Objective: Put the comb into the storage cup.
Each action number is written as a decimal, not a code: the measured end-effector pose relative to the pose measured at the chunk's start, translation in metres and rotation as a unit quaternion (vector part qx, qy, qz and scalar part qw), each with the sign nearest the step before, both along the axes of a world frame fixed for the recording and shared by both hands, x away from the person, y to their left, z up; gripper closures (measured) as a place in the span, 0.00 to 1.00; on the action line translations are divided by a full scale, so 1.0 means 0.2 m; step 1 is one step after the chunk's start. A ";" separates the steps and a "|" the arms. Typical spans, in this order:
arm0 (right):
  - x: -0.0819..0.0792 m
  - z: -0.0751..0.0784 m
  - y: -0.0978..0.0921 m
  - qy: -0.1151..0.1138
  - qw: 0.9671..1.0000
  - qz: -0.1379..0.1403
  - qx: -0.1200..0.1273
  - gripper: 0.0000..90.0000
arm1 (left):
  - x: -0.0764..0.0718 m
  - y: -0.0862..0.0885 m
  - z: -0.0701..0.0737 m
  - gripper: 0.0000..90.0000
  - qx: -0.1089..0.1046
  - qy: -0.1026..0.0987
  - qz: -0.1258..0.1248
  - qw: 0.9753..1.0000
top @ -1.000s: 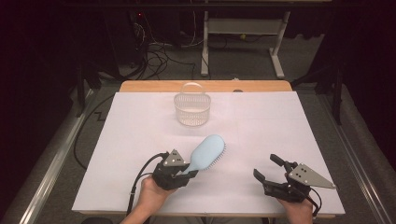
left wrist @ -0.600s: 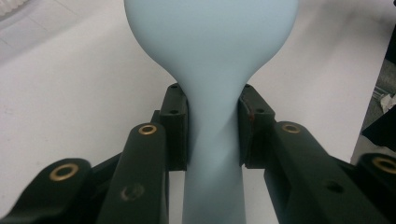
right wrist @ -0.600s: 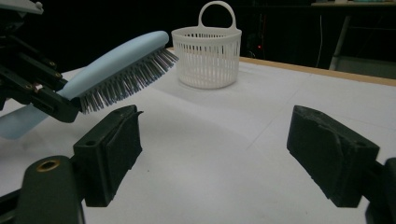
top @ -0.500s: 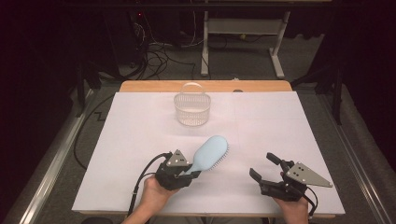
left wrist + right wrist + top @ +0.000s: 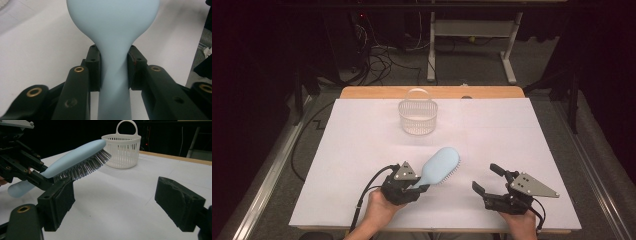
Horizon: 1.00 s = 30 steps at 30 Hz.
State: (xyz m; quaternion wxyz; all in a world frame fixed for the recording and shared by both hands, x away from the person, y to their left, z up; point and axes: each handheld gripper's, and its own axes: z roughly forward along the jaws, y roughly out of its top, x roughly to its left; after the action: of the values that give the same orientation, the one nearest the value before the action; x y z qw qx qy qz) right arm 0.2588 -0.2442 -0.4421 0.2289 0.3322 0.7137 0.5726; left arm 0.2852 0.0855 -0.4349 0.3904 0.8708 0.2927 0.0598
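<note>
Now: left gripper (image 5: 416, 186) clenched on the handle of the pale-blue plastic oval hairbrush (image 5: 440, 166), lifted off the white tabletop (image 5: 362, 140). Right gripper (image 5: 487, 180) released, jaws wide, holding nothing.

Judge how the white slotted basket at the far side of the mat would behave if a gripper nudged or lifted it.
The basket looks like thin slotted plastic, so probably light; a nudge would likely slide it across the white mat. Its upright hoop handle offers a grip, though it might swing. The slotted walls may flex if squeezed.
</note>
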 end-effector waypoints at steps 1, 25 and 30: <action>0.00 0.00 0.00 0.000 1.000 0.001 0.001 0.19 | 0.00 0.00 0.00 0.75 0.000 0.000 -0.001 1.000; 0.06 0.02 0.16 0.033 0.998 0.049 0.012 0.18 | -0.02 -0.05 0.01 0.75 0.001 -0.014 -0.009 1.000; 0.08 0.01 0.18 0.051 0.997 0.057 0.016 0.18 | -0.02 -0.07 0.02 0.75 -0.002 -0.018 -0.010 1.000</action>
State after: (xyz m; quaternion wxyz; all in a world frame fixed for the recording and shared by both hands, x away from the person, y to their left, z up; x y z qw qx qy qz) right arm 0.2755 -0.2073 -0.4394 0.1536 0.3238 0.7330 0.5782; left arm 0.2808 0.0718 -0.4318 0.3980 0.8717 0.2770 0.0708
